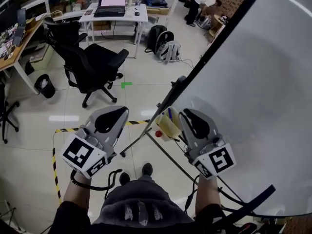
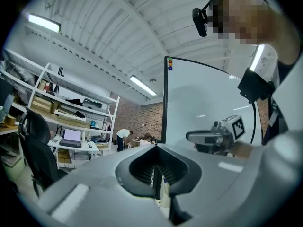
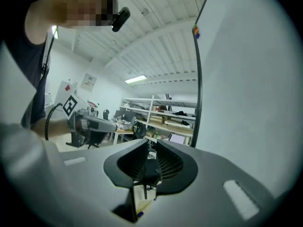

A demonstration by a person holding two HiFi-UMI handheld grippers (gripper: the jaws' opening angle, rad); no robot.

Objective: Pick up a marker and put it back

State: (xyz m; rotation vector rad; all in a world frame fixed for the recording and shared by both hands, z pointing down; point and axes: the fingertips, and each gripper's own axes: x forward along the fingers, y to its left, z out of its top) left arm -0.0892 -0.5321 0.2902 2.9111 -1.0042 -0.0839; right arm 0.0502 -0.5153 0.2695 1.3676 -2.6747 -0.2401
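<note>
Left tongs [image 1: 118,112] and right tongs [image 1: 187,113] hover by the whiteboard [image 1: 258,82], slightly parted and empty; probably a marker [image 1: 169,114] on its ledge.

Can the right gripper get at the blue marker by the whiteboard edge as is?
Likely yes: the blue marker sits just beside the right gripper, nothing visibly between them, jaws apart and empty.

Marker by the board's edge
A slim blue marker [image 1: 169,113], seemingly tilted, sits at the near-left edge of the whiteboard [image 1: 253,91], just beside a pale yellow block [image 1: 168,126]
</note>
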